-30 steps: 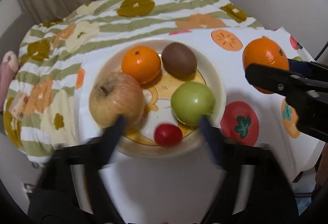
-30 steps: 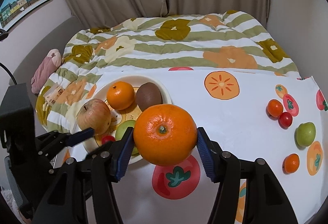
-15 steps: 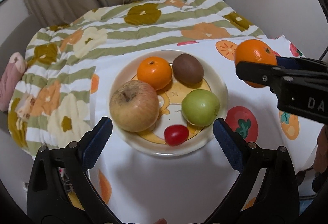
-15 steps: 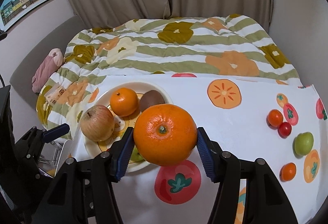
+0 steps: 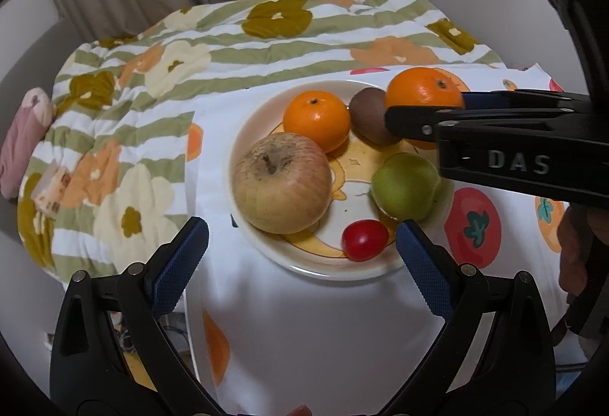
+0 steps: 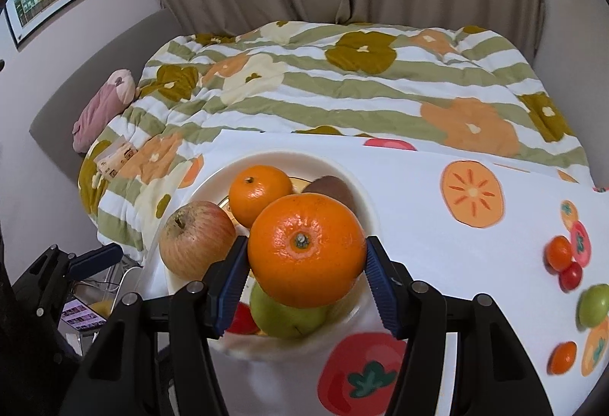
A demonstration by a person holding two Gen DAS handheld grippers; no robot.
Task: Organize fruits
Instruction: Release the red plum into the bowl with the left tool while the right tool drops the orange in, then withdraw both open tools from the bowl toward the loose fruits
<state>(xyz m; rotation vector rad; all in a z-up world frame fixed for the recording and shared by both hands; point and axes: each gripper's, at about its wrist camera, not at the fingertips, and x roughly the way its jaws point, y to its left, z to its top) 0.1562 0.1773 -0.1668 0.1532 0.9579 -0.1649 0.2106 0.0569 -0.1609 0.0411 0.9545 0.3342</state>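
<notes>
Plate [image 5: 243, 225] already crowded: apple [image 5: 281, 182], small orange [image 5: 316, 120], kiwi [image 5: 370, 120], green apple [image 5: 405, 187], cherry tomato [image 5: 364, 239]. Right gripper [image 6: 304, 263] pinching big orange [image 6: 306, 249] above plate's right side. Left gripper [image 5: 300, 256] spread, holding nothing, near plate's front rim.

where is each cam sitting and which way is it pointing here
Left wrist: rides the left gripper, looking forward and down at the plate; its own open fingers show, plus the right gripper crossing in from the right.
Right wrist: rides the right gripper, facing the plate and bed; its fingers clamp the large orange, and the left gripper shows at lower left.
Shared: plate, apple, large orange, striped quilt.
</notes>
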